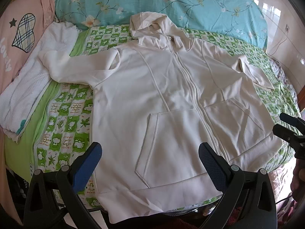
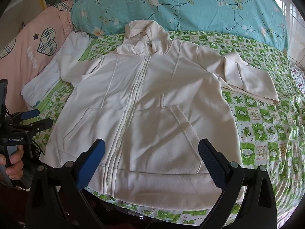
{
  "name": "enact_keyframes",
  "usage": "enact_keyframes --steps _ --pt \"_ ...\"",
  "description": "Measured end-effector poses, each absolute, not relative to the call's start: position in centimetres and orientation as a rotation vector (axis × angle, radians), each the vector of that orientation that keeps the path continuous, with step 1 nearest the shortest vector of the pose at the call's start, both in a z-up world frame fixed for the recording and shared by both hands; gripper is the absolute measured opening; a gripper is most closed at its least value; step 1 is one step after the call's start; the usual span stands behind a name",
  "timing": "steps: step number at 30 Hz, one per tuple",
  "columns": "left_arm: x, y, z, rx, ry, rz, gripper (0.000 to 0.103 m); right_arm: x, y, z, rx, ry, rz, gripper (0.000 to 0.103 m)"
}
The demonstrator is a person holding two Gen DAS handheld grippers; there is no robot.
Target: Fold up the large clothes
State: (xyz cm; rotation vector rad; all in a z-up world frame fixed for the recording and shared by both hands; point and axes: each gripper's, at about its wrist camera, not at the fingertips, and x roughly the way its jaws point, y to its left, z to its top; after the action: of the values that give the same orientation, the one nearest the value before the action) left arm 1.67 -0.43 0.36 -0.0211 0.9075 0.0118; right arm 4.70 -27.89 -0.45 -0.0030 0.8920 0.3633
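Observation:
A cream zip-up hoodie [image 1: 171, 95] lies spread face up on a green patterned bed sheet [image 1: 63, 114], hood toward the pillows. It also shows in the right wrist view [image 2: 152, 99]. Its left sleeve [image 1: 76, 64] stretches out onto a white towel; its right sleeve [image 2: 247, 76] is folded back on itself. My left gripper [image 1: 150, 158] is open and empty above the hem, left of the zip. My right gripper [image 2: 152, 156] is open and empty above the hem, right of the zip. Each gripper shows at the edge of the other's view.
A turquoise floral pillow [image 1: 171, 3] lies behind the hood. A pink pillow with plaid hearts [image 1: 17, 38] and a white towel [image 1: 32, 80] lie at the left. The bed's near edge runs just below the hem. Tiled floor [image 1: 282, 19] shows at far right.

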Motion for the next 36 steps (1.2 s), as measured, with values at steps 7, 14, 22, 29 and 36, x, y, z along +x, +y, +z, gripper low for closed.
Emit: enact_keyframes --steps 7,14,22,29,36 --pt "2.4 -0.2 -0.1 -0.028 0.94 0.0 0.102 5.8 -28.5 -0.4 0.034 0.968 0.359 0.098" --pt "4.5 -0.1 -0.6 -0.045 0.968 0.001 0.102 10.0 -32.5 0.0 0.045 0.849 0.25 0.098" --pt "7.0 0.2 -1.5 -0.115 1.002 -0.005 0.102 20.0 -38.2 -0.8 0.149 0.782 0.151 0.091" --pt "9.9 -0.3 -2.8 -0.111 1.029 0.0 0.102 29.0 -40.2 -3.4 0.118 0.832 0.09 0.08" --pt "12.2 -0.8 -3.8 -0.145 1.047 -0.027 0.102 31.8 -42.3 -6.8 0.115 0.898 0.015 0.015"
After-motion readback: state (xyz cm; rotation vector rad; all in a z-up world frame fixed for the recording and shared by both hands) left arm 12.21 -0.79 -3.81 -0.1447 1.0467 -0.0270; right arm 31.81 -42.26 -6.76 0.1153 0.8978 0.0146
